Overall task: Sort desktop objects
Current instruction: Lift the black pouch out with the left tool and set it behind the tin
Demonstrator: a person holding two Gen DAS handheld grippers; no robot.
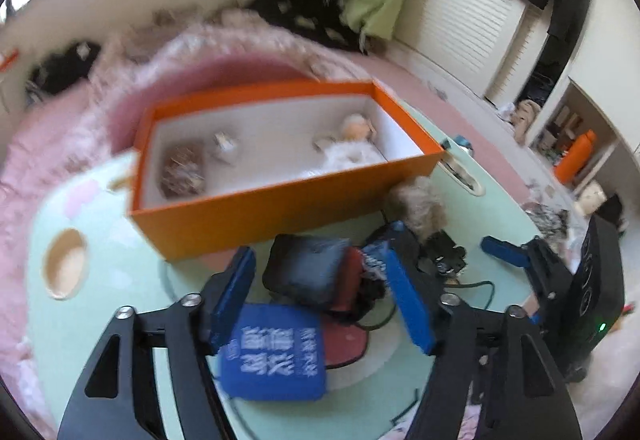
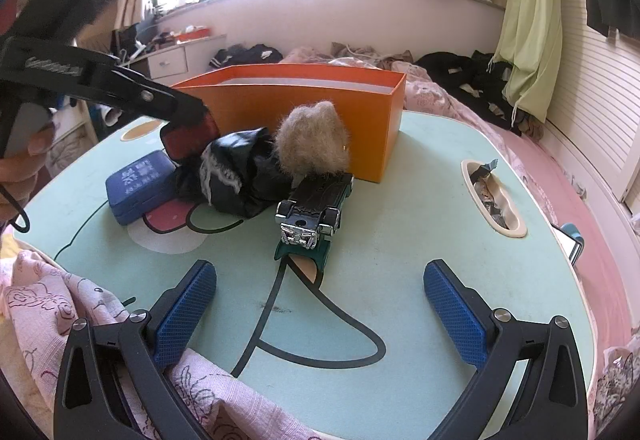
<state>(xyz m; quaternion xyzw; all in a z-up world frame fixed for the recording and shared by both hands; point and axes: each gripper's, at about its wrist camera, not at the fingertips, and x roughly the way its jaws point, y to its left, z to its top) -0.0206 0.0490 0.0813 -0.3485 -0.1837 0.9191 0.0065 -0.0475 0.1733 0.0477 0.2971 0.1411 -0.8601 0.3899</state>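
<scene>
An orange box (image 1: pixel 280 208) stands on the mint-green table (image 2: pixel 440 160); inside lie a small doll (image 1: pixel 356 140) and a brown packet (image 1: pixel 182 170). My left gripper (image 1: pixel 320 240) is open, its blue pads either side of a black-and-red pouch (image 1: pixel 308 272), not pressing it. A blue case (image 1: pixel 272 352) lies below it. In the right wrist view one finger (image 2: pixel 180 106) of the left gripper hangs over that pouch (image 2: pixel 192 136). A fluffy beige ball (image 2: pixel 312 140), a crumpled black bag (image 2: pixel 236 176) and an upturned green toy car (image 2: pixel 312 208) lie before the box. My right gripper (image 2: pixel 320 268) is open and empty, just short of the car.
A slot (image 2: pixel 494 196) in the table's right side holds wrappers; a round hole (image 1: pixel 66 264) sits at its left. Pink floral cloth (image 2: pixel 40 300) drapes the front left edge. A hand (image 2: pixel 24 160) holds the left gripper. Bedding and dark clothes lie behind the table.
</scene>
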